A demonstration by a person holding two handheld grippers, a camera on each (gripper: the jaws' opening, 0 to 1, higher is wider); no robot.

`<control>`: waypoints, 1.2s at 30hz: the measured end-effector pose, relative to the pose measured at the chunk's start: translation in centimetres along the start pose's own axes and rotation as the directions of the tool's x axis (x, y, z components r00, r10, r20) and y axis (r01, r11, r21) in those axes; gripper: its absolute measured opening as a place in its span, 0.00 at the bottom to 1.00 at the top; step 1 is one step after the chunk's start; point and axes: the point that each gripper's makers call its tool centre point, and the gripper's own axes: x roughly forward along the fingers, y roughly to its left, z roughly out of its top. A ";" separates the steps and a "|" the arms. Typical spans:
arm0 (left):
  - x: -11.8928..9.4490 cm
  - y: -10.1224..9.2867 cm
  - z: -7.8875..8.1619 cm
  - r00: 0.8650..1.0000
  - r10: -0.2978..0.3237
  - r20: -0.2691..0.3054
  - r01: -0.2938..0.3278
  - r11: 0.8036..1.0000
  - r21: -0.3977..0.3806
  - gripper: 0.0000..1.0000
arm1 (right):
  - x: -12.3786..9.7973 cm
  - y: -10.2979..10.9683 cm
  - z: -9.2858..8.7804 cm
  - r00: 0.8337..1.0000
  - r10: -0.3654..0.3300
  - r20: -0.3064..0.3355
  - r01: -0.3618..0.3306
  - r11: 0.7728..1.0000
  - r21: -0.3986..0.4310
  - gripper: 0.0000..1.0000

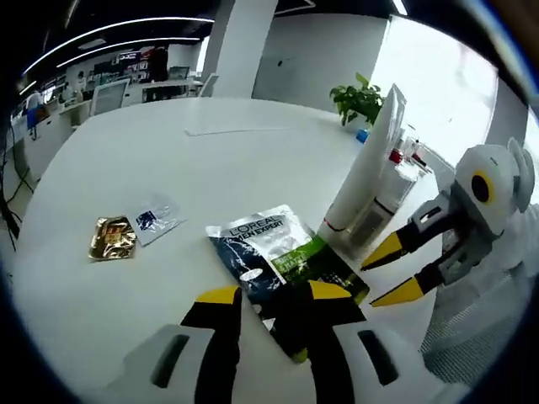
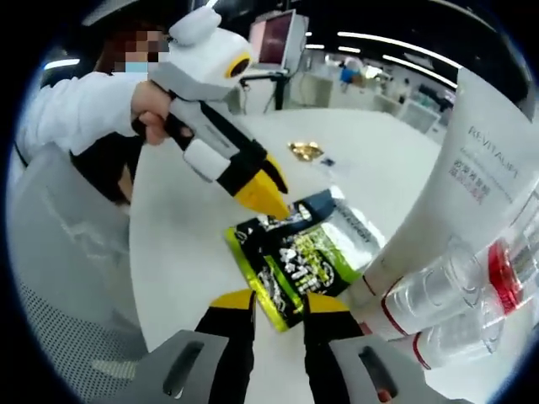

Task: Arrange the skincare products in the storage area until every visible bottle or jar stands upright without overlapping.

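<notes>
While the flat dark-and-green skincare sachet (image 1: pixel 282 261) lies on the white round counter (image 1: pixel 126 168) beside the leaning white tube (image 1: pixel 364 168), I hover both open hand-held grippers: left (image 1: pixel 274 296), right (image 2: pixel 278 300). Next I think I must pinch it.

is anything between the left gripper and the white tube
Yes. The L'Oreal sachet lies flat on the table right past the left gripper, between it and the white tube leaning beyond.
</notes>
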 end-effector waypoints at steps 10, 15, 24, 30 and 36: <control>-1.9 -0.6 0.4 1.000 0.017 0.004 -0.017 0.992 0.123 0.44 | -1.8 0.8 -0.1 1.000 0.002 0.019 -0.003 1.000 0.018 0.21; -2.7 -1.3 0.1 1.000 0.024 -0.008 -0.023 0.986 0.167 0.48 | -3.1 0.6 0.1 0.998 -0.026 0.049 0.023 0.998 0.063 0.25; -3.3 -3.0 0.6 1.000 -0.018 0.018 0.014 0.980 0.198 0.69 | -5.1 0.1 0.2 0.995 -0.071 0.067 0.066 0.996 0.067 0.36; -3.8 -4.2 0.5 0.999 -0.046 0.014 0.042 0.974 0.222 0.82 | -6.4 -0.3 0.0 0.992 -0.093 0.084 0.085 0.992 0.092 0.41; -4.6 -3.9 0.6 1.000 -0.016 0.022 0.010 0.971 0.241 0.87 | -7.5 -0.4 -0.2 0.988 -0.116 0.099 0.108 0.991 0.083 0.44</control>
